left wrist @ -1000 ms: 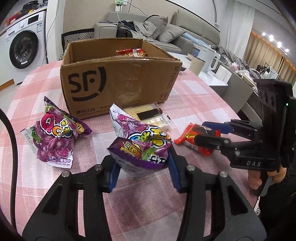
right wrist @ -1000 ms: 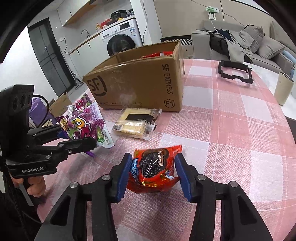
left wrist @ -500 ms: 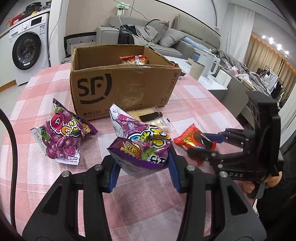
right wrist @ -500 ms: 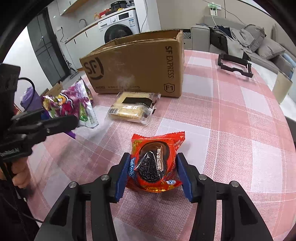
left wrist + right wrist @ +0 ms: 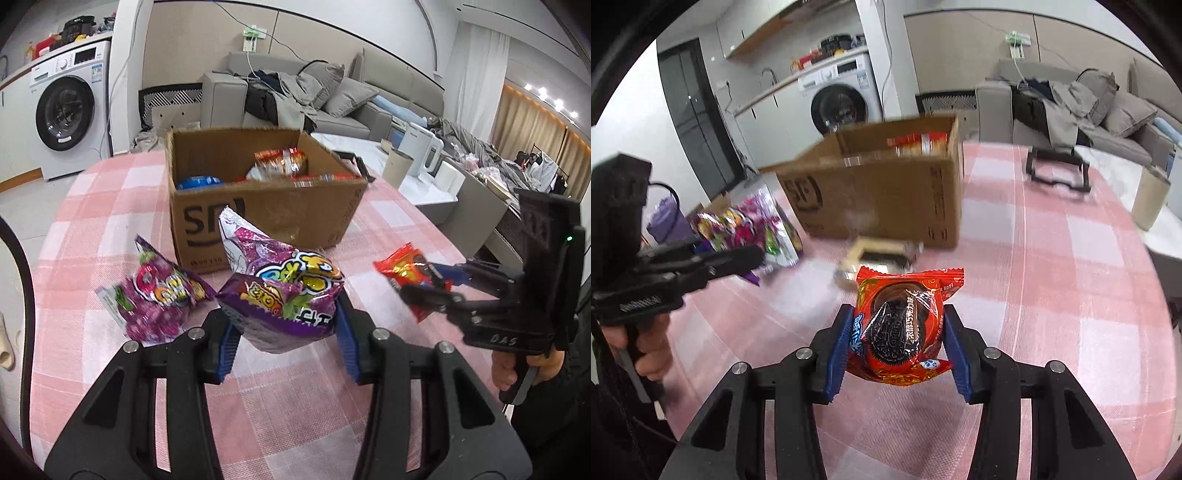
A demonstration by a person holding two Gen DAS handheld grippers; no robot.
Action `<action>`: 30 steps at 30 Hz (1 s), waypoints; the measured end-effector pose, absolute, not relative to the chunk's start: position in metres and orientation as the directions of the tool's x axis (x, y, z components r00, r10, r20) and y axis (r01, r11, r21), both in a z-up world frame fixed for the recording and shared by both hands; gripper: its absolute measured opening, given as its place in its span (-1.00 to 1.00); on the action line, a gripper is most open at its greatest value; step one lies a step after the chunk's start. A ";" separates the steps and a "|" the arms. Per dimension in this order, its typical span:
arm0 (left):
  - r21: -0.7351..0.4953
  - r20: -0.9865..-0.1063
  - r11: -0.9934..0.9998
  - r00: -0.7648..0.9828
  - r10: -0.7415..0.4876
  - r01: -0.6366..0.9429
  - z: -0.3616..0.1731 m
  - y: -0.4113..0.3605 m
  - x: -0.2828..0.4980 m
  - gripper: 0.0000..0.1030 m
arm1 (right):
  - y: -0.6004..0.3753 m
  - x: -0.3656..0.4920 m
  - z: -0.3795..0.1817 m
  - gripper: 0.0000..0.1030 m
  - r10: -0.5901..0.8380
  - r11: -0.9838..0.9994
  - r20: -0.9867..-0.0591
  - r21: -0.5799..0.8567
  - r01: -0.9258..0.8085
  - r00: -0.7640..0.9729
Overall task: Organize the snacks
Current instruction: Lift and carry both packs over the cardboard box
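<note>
My left gripper [image 5: 284, 325] is shut on a purple candy bag [image 5: 288, 291] and holds it above the pink checked table, in front of the open cardboard box [image 5: 295, 218]. To its right, my right gripper [image 5: 419, 284] carries a red cookie packet [image 5: 400, 266]. In the right wrist view the right gripper [image 5: 897, 319] has its blue pads pressed on that red packet [image 5: 905, 291], the jaws closing tighter on it, clear of the table. The left gripper [image 5: 738, 254] with its purple bag [image 5: 753, 221] shows at the left, near the box [image 5: 886, 199].
A second purple candy bag [image 5: 162, 299] lies left of the box, a cracker pack [image 5: 879, 254] in front of it. Several snacks [image 5: 280, 162] sit inside the box. A black frame [image 5: 1058, 170] and a beige cup [image 5: 1150, 203] stand at the far right.
Both grippers have risen with their packets; the red packet has left the tabletop. The box's inside has come into view from above.
</note>
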State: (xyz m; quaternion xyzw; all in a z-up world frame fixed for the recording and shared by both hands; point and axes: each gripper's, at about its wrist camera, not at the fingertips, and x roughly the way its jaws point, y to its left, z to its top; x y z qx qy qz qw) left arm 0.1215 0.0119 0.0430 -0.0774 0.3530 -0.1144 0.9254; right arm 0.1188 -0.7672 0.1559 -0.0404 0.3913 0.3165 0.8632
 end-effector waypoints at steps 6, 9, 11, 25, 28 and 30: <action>-0.211 -0.600 0.968 0.763 -0.241 0.140 0.071 0.022 0.119 -0.17 | -0.767 0.125 0.193 -0.07 0.561 0.786 -0.629 0.201 -0.584 0.538; -0.200 -0.581 0.971 0.781 -0.228 0.134 0.087 0.026 0.123 -0.17 | -0.763 0.133 0.208 -0.07 0.577 0.780 -0.601 0.206 -0.591 0.553; -0.191 -0.570 0.973 0.792 -0.218 0.130 0.096 0.030 0.127 -0.17 | -0.759 0.138 0.215 -0.07 0.585 0.777 -0.589 0.210 -0.593 0.558; -0.170 -0.542 0.979 0.819 -0.188 0.113 0.119 0.040 0.186 -0.17 | -0.728 0.188 0.232 -0.07 0.620 0.768 -0.537 0.267 -0.582 0.572; -0.162 -0.551 0.981 0.815 -0.179 0.106 0.114 0.036 0.208 -0.17 | -0.721 0.199 0.230 -0.07 0.622 0.768 -0.533 0.276 -0.577 0.573; -0.155 -0.555 0.983 0.814 -0.173 0.103 0.110 0.035 0.221 -0.17 | -0.717 0.207 0.228 -0.07 0.618 0.772 -0.537 0.277 -0.572 0.574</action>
